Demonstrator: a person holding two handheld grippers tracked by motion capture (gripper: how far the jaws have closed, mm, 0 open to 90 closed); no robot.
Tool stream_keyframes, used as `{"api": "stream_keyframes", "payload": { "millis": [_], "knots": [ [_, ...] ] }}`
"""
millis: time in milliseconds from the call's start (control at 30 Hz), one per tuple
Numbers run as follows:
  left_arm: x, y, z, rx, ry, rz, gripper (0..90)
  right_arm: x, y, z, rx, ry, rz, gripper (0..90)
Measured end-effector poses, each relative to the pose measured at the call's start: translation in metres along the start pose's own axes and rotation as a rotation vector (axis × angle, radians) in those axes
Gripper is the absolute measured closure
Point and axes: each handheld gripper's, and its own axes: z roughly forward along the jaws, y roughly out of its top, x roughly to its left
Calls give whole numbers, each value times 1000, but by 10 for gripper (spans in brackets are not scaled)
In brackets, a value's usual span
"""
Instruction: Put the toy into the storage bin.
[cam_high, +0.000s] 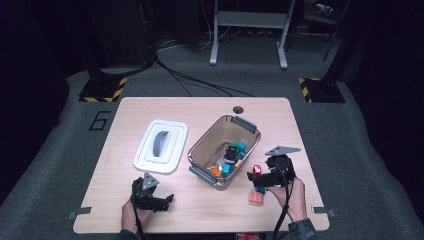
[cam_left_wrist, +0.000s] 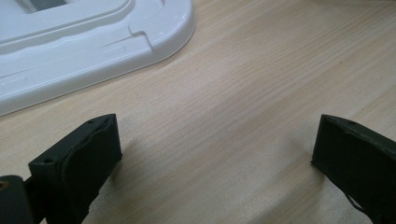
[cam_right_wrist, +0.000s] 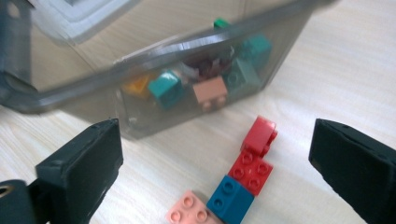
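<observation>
A clear plastic bin (cam_high: 202, 143) stands mid-table and holds several bricks, teal (cam_right_wrist: 166, 87), orange (cam_right_wrist: 135, 86) and salmon (cam_right_wrist: 210, 91) among them. Its white lid (cam_high: 160, 146) lies flat to its left. Outside the bin's right front wall a small cluster lies on the wood: a red brick (cam_right_wrist: 259, 133), a blue brick (cam_right_wrist: 230, 198) and a pink brick (cam_right_wrist: 189, 210). My right gripper (cam_right_wrist: 215, 154) hovers open over this cluster (cam_high: 257, 192), jaws on either side, touching nothing. My left gripper (cam_left_wrist: 217, 140) is open over bare wood in front of the lid (cam_left_wrist: 93, 42), holding nothing.
The wooden table (cam_high: 200, 107) has a cable hole (cam_high: 238, 109) at the back edge. Beyond it are grey carpet, loose cables and a metal frame stand (cam_high: 248, 30). Bare wood lies between my two grippers (cam_high: 157, 199) (cam_high: 256, 178).
</observation>
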Motion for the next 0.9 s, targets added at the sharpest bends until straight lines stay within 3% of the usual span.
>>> {"api": "stream_keyframes", "payload": {
  "millis": [167,433,567,633,733,800,900],
  "knots": [
    [0,0,0,0,1,-1,10,-2,-18,10,26,-29,43,13],
    [0,0,0,1,4,-1,9,-20,-35,33,48,-78,121,72],
    [0,0,0,1,5,0,10,-29,-33,44,36,-91,153,154],
    [0,0,0,1,5,0,10,-31,-29,49,37,-93,151,241],
    [0,0,0,1,5,0,10,-33,-25,56,54,-93,164,294],
    [0,0,0,0,5,-1,10,-35,-20,67,74,-95,184,387],
    [0,0,0,1,5,0,10,-36,-18,72,81,-100,197,455]
  ]
}}
